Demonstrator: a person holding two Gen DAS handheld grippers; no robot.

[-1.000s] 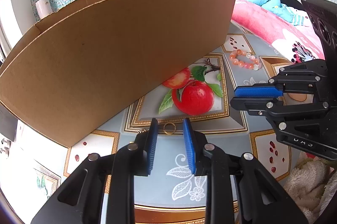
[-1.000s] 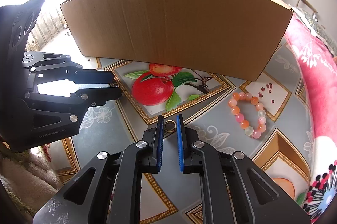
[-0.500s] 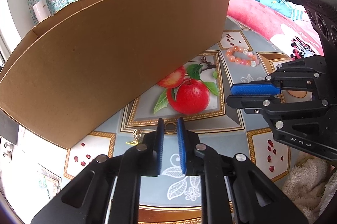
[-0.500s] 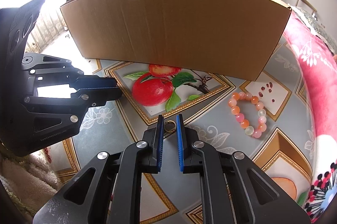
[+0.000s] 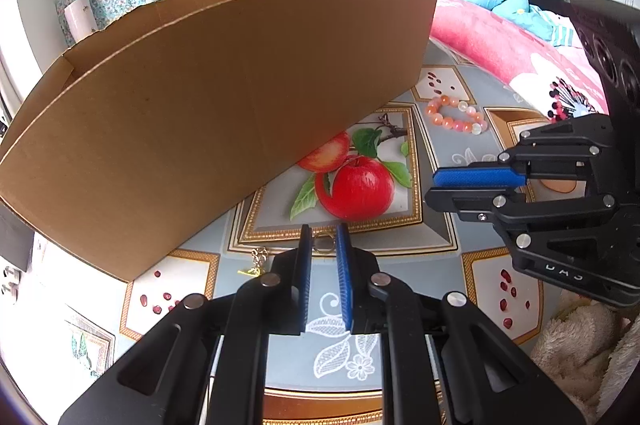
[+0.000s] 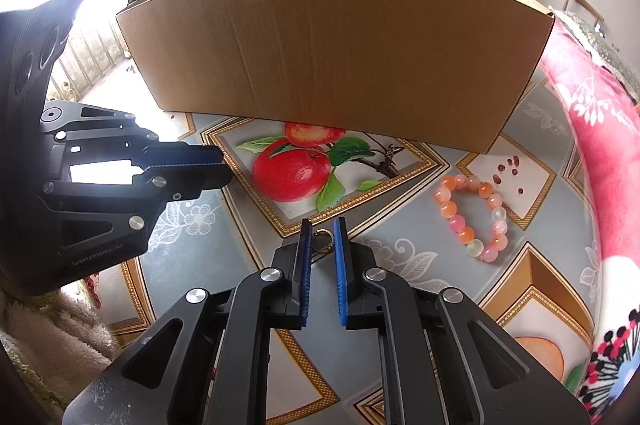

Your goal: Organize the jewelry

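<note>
Gold ring (image 5: 322,243) lies flat at the left gripper (image 5: 324,245) tips, jaws nearly together around it; right gripper (image 5: 472,181) narrowed, empty, alongside

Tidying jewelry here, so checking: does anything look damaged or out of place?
The box rim is torn ragged along its far edge. A small gold trinket lies loose by its near wall, far from the bracelet.

Cardboard box (image 6: 332,57): inside hidden behind its near wall in both views; its base covers the upper printed apple. Small gold trinket (image 5: 258,259) near the box's lower corner, left wrist view: too small to identify. Ring (image 5: 323,243) partly masked by blue pads; contact not resolvable.
</note>
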